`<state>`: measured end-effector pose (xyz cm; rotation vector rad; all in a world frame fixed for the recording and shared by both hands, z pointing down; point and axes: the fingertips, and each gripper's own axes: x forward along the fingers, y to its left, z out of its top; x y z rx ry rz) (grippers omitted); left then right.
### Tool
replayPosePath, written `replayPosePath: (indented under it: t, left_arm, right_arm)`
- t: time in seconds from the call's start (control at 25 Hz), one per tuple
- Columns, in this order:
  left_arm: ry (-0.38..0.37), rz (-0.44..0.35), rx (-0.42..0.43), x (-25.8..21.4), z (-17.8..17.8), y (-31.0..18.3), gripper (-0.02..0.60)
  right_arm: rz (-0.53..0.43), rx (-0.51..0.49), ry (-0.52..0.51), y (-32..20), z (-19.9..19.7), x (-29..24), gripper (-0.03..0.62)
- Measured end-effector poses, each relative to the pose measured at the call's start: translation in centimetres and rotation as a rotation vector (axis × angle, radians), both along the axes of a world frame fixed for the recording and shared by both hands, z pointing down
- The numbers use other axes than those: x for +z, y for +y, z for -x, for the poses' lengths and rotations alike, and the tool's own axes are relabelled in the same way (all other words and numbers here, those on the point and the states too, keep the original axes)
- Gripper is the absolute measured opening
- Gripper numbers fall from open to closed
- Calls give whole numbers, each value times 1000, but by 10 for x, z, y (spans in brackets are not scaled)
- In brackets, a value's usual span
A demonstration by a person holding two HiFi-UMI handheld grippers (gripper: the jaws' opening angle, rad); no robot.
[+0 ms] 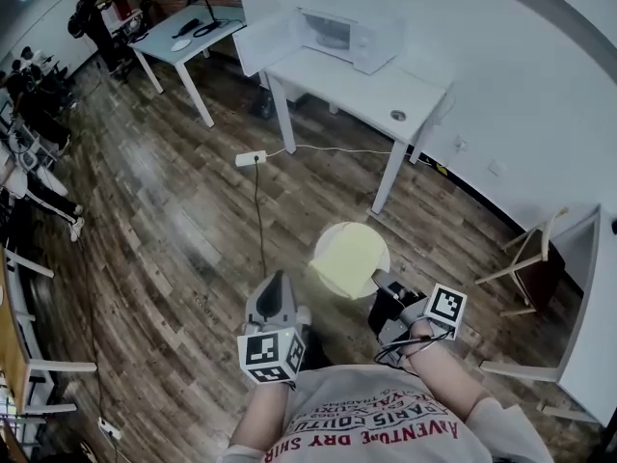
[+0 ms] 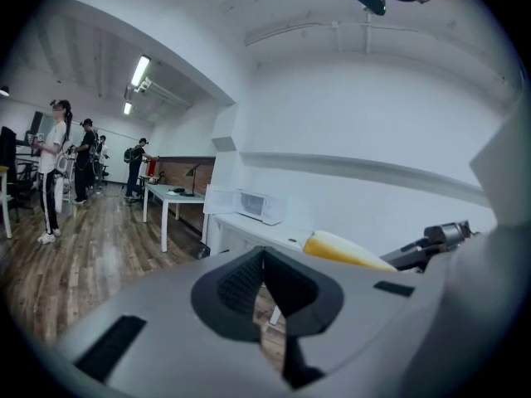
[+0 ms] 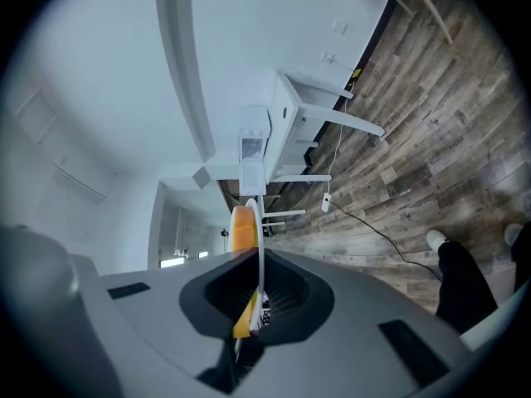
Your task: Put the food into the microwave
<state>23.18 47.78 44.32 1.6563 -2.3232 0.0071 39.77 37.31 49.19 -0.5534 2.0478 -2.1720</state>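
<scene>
A round white plate [image 1: 349, 258] with flat yellow food on it hangs above the wooden floor in front of me. My right gripper [image 1: 378, 280] is shut on the plate's near right rim. Its own view shows the plate [image 3: 260, 239] edge-on between the pads, with the orange-yellow food [image 3: 241, 226] on one side. My left gripper [image 1: 278, 280] is shut and holds nothing, just left of the plate. The white microwave [image 1: 347, 37] stands on a white table [image 1: 386, 90] farther ahead, its door swung open to the left. The left gripper view shows the microwave [image 2: 261, 206] and the plate [image 2: 344, 251].
A power strip [image 1: 251, 158] and its cable lie on the floor between me and the table. A small round thing [image 1: 398, 116] sits on the table's near part. A second table [image 1: 183, 41] and several people are at the back left. A wooden chair [image 1: 530, 254] stands at the right wall.
</scene>
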Motion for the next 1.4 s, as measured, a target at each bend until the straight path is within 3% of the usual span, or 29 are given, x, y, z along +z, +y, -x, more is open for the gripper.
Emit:
replayPosePath:
  t: [0.32, 0.48, 0.72, 0.96, 1.4]
  left_arm:
    - [-33, -33, 73, -24, 145, -81, 8]
    - [-11, -43, 114, -26, 206, -118, 8]
    - [-2, -31, 132, -15, 253, -158, 8]
    - [-20, -12, 96, -8, 313, -217, 8]
    - [-34, -31, 82, -23, 396, -394, 8]
  right_arm:
    - [-11, 60, -24, -67, 137, -18, 20]
    - [-20, 98, -29, -103, 198, -23, 20]
    - [-11, 118, -34, -149, 251, -20, 20]
    - [5, 115, -39, -226, 303, -12, 20]
    - [0, 69, -67, -390, 389, -24, 20]
